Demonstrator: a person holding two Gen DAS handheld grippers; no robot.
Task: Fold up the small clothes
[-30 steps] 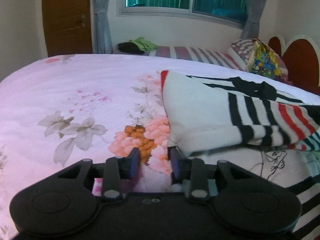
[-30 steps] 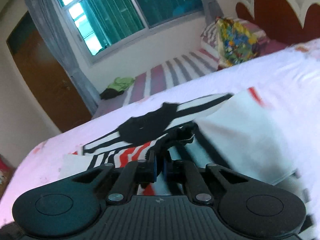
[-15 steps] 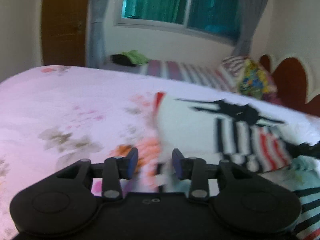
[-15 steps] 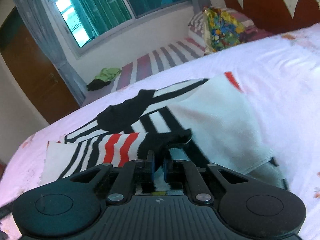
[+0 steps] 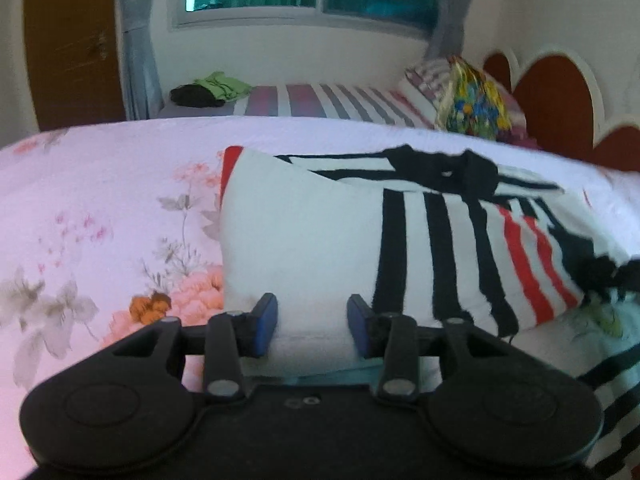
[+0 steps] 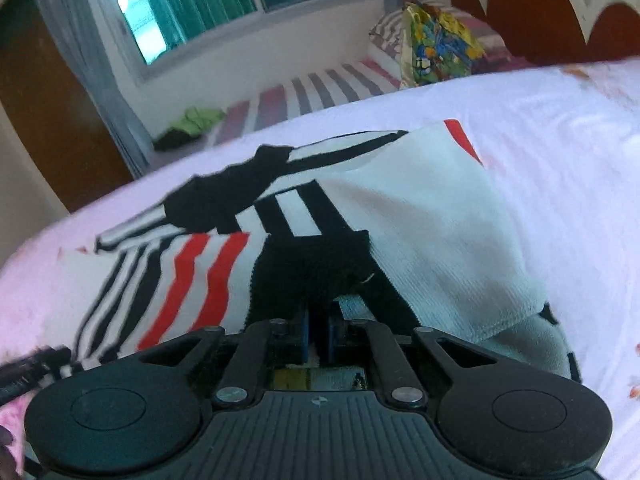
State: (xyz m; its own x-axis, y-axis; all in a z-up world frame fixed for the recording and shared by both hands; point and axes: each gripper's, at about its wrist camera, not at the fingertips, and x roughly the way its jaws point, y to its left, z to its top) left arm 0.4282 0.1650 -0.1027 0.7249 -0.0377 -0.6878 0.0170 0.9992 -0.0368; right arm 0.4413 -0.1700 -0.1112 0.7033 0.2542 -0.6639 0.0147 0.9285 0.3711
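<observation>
striped shirt (image 5: pixel 320 248) lies on floral bedsheet (image 5: pixel 100 200), 1 side folded over its middle | left gripper (image 5: pixel 312 324) jaws spread, straddling its white near hem | right gripper (image 6: pixel 318 336) clenched on its black-edged part | fold looks partly done, more folds left

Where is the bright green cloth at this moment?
The green cloth lies on the far striped bed below the window, beside a black garment; it is upper left in both wrist views, near the brown door.
</observation>
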